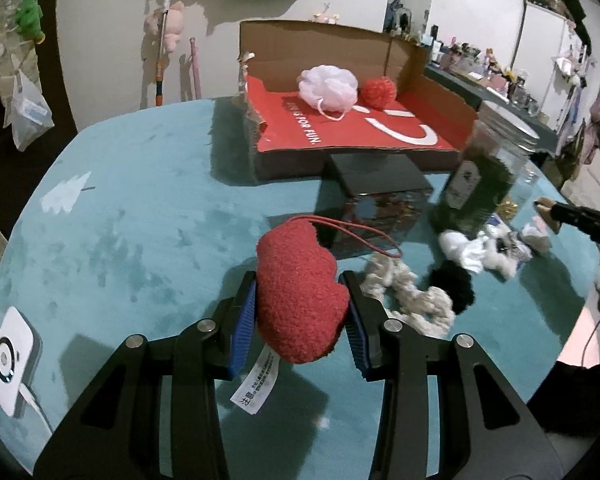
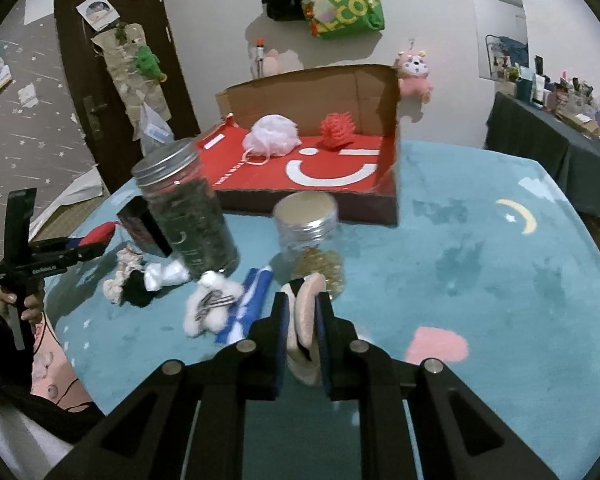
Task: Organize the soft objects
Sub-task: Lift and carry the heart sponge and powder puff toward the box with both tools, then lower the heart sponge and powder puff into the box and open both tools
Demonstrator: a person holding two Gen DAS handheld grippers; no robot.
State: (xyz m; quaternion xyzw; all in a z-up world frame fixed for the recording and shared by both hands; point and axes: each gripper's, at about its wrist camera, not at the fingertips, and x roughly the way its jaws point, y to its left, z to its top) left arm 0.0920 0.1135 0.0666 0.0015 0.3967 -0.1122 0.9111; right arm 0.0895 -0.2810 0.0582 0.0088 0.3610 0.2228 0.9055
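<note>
- Soft objects lie scattered over a round teal tabletop [image 1: 120, 220]; a cream rope knot [image 1: 404, 292], a black pom-pom [image 1: 454, 284] and white fluffy pieces [image 2: 208, 308] sit near two lidded jars.
- Open cardboard box [image 2: 312, 196] at the tabletop's far side already holds a white mesh puff [image 1: 328, 86] and a red mesh puff [image 1: 378, 92].
- Left gripper [image 1: 300, 292] has its jaws clamped on a red plush heart [image 1: 300, 296], lifted clear of the tabletop.
- Right gripper [image 2: 302, 312] has its jaws nearly together, pinching a flat pink pad [image 2: 306, 320].
</note>
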